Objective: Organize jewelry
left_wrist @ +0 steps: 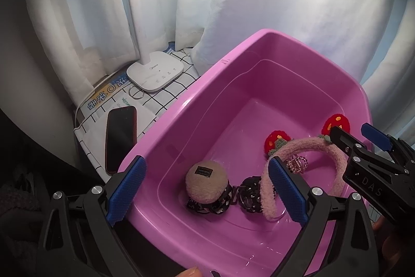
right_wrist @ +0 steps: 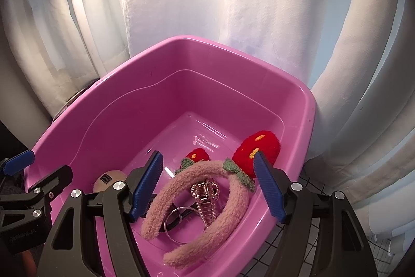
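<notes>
A pink plastic tub [left_wrist: 181, 108] [right_wrist: 77, 126] holds the jewelry. In it lie a pink fuzzy headband [left_wrist: 311, 144] [right_wrist: 225, 212] with two red strawberries [right_wrist: 259, 147], a pale metal hair claw [left_wrist: 297, 164] [right_wrist: 205, 199], a silver ring [right_wrist: 179, 225], a beige pompom hair tie [left_wrist: 206, 184] on black lace [left_wrist: 220, 203], and a black studded piece [left_wrist: 250, 191]. My left gripper [left_wrist: 206, 188] hangs open above the pompom, touching nothing. My right gripper [right_wrist: 208, 186] is open over the headband, its pads clear of it. Each gripper also shows in the other view: the right gripper [left_wrist: 354, 133] and the left gripper [right_wrist: 41, 168].
Left of the tub, on a grid-patterned cloth [left_wrist: 179, 85], lie a dark phone [left_wrist: 120, 136], a white lamp base [left_wrist: 155, 74] and some key rings [left_wrist: 136, 94]. White curtains [right_wrist: 207, 4] hang close behind the tub. A fingertip [left_wrist: 189, 271] shows at the bottom edge.
</notes>
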